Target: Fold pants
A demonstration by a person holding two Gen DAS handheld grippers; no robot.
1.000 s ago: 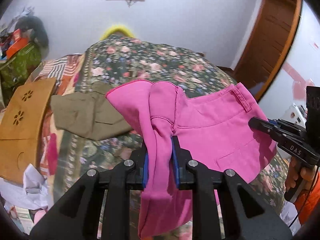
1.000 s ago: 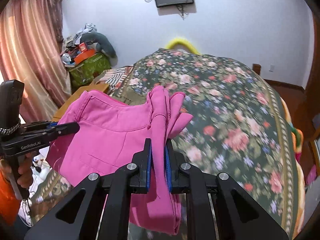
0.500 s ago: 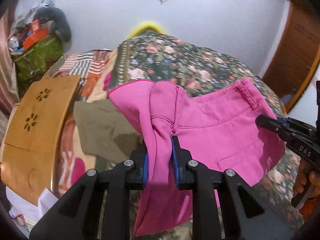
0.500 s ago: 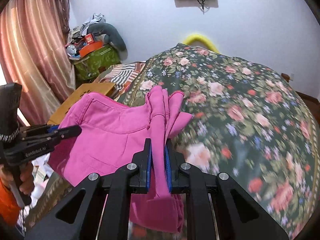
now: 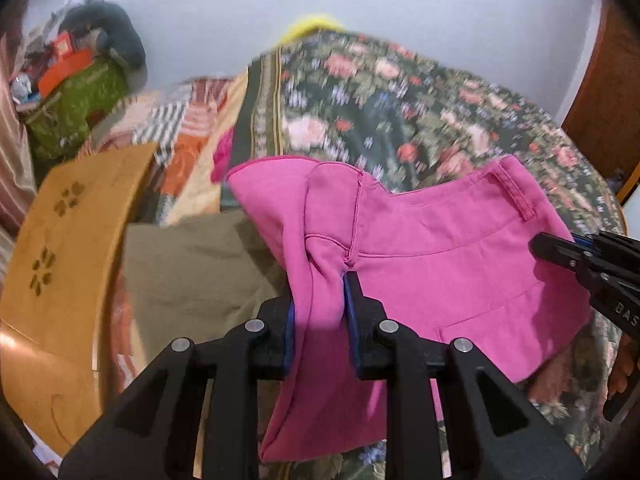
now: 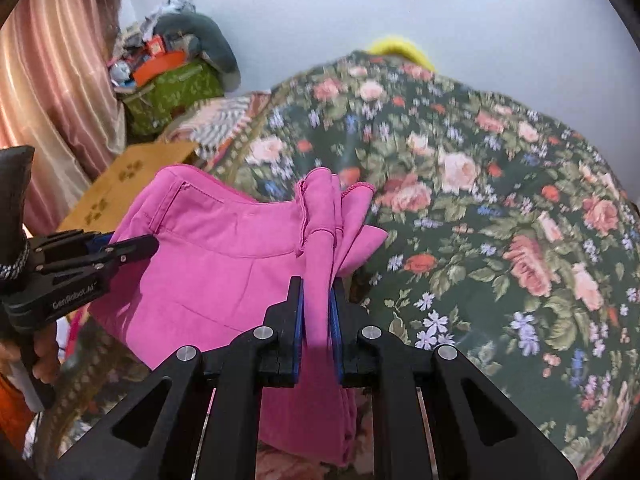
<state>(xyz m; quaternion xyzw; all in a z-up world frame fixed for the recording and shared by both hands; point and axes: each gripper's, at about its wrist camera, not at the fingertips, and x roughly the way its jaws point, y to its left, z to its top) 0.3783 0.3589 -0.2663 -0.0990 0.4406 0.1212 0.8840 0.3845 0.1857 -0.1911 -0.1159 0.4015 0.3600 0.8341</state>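
Pink pants (image 5: 440, 264) hang bunched between both grippers above the floral bed (image 5: 400, 120). My left gripper (image 5: 320, 292) has a thick fold of the pants between its blue pads; its jaws are opening slightly while the cloth still fills the gap. In the left wrist view the right gripper (image 5: 560, 248) shows at the pants' waistband edge. My right gripper (image 6: 318, 296) is shut on another gathered fold of the pink pants (image 6: 224, 248). The left gripper (image 6: 132, 248), held by a hand, appears at the left of the right wrist view.
An olive-brown garment (image 5: 200, 264) lies flat on the bed under the left gripper. A wooden board (image 5: 68, 240) with flower cut-outs stands at the left. A green bag (image 6: 176, 92) with clutter, a pink curtain (image 6: 52, 80) and a wooden door (image 5: 608, 100) border the bed.
Both grippers carried the pink pants forward and down over the bed. The olive garment and wooden board have come closer in the left wrist view. Both grips still hold.
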